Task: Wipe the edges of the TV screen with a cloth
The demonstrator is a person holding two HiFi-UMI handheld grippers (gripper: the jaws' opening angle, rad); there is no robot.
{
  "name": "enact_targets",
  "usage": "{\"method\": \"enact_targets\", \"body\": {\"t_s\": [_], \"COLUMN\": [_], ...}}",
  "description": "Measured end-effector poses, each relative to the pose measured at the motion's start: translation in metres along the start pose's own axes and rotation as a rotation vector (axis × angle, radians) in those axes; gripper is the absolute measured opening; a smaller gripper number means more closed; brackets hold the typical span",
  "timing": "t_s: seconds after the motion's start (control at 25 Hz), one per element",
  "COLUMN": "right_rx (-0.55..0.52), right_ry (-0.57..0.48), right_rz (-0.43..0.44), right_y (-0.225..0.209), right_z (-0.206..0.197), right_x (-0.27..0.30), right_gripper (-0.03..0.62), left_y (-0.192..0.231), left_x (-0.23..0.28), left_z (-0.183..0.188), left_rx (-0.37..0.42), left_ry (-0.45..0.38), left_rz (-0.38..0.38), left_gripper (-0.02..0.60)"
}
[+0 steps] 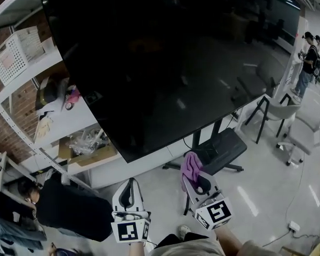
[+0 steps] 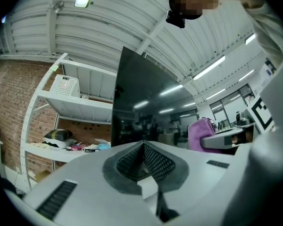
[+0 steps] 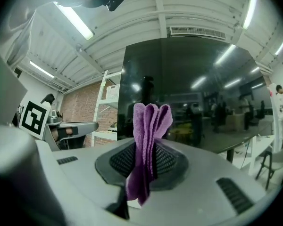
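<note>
A large black TV screen fills the upper middle of the head view; its lower edge runs just above both grippers. My right gripper is shut on a folded purple cloth, which sticks up from the jaws a short way below that edge. In the right gripper view the purple cloth stands pinched between the pads with the screen behind it. My left gripper is shut with nothing in it, lower left of the cloth. The left gripper view shows the screen's side edge ahead.
White shelving with a basket and clutter stands left of the TV. A black stand base sits under the screen. Grey chairs and a person are at right. Another person crouches at lower left.
</note>
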State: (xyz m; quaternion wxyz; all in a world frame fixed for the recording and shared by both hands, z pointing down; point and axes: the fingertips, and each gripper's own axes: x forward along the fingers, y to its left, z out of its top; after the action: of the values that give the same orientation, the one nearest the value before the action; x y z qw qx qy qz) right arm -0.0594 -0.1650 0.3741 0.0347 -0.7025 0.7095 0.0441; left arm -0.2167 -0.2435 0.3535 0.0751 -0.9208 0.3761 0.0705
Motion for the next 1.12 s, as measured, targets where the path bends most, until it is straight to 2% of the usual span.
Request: {"method": "enact_targets", "body": {"t_s": [0.16, 0.4, 0.68, 0.84, 1.12], "right_rx": [-0.013, -0.06, -0.079, -0.121, -0.118], "right_ry": [0.004, 0.027, 0.087, 0.18, 0.255], "right_rz": [0.051, 0.121, 0.115, 0.135, 0.079], "right_y": [0.002, 0.051, 0.113, 0.149, 0.178], "right_z": [-0.001, -0.005, -0.027, -0.052, -0.097], "right_x": [0.025, 0.053, 0.088, 0.11, 0.149], "right_gripper": [0.064, 0.064, 0.064, 0.064, 0.064], "left_y": [0.017, 0.058, 0.104, 0.125, 0.144], "left_x": [0.001, -0.008, -0.016, -0.019, -0.029], "left_z": [0.001, -0.01, -0.022, -0.032, -0.054], "left_rx": [0.019, -0.019, -0.021, -0.029, -0.048], "left_ry": [-0.007, 0.007, 0.028, 0.034, 0.062], "left_rz": [0.058, 0.102, 0.059, 0.028, -0.053], "left_gripper": [0.014, 0.014, 0.014, 0.014, 0.014]}}
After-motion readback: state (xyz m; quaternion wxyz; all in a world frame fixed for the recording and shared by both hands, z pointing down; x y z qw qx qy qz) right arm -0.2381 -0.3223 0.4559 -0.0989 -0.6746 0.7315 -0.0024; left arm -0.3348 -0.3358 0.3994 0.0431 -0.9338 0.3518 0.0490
